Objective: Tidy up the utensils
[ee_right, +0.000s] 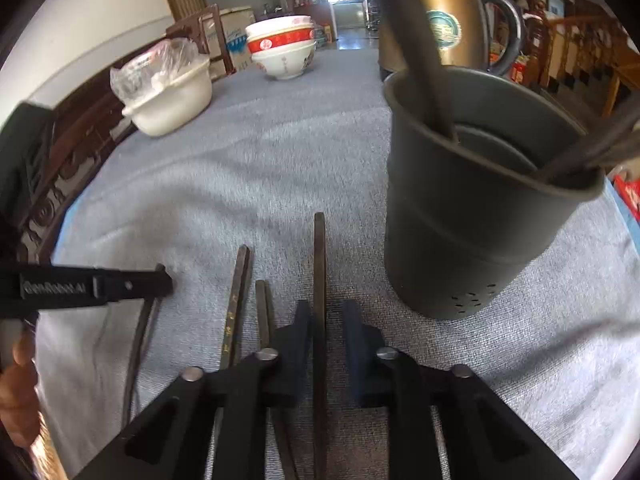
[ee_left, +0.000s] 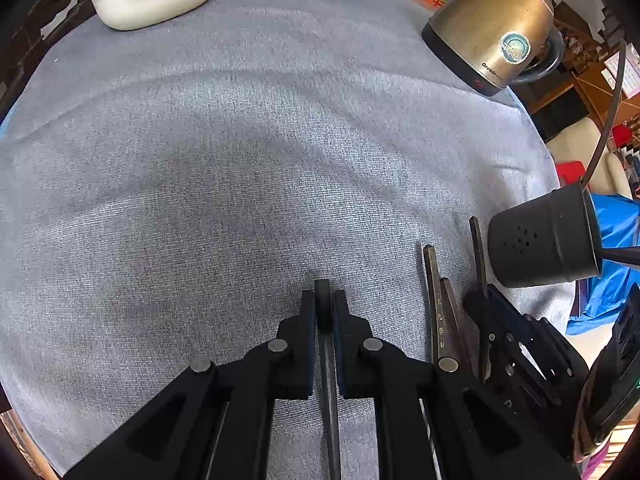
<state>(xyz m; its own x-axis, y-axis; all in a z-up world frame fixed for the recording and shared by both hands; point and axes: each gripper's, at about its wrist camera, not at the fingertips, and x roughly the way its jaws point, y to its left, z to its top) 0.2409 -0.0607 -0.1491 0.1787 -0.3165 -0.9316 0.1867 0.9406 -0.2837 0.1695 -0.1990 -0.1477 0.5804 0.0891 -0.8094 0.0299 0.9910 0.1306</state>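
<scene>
My left gripper (ee_left: 322, 300) is shut on a dark chopstick (ee_left: 322, 292) low over the grey cloth; it also shows in the right wrist view (ee_right: 160, 280). My right gripper (ee_right: 324, 312) has its jaws slightly apart around another dark chopstick (ee_right: 319, 248) lying on the cloth; I cannot tell if the pads touch it. Two more chopsticks (ee_right: 240, 280) lie to its left. The dark utensil holder (ee_right: 476, 200) stands to the right with several chopsticks (ee_right: 420, 48) in it. It also shows in the left wrist view (ee_left: 548, 236).
A brass electric kettle (ee_left: 492, 28) stands at the back right, behind the holder. Stacked red-and-white bowls (ee_right: 284, 48) and a white tub with a plastic bag (ee_right: 172, 92) stand at the back. The grey cloth (ee_left: 240, 160) covers the table.
</scene>
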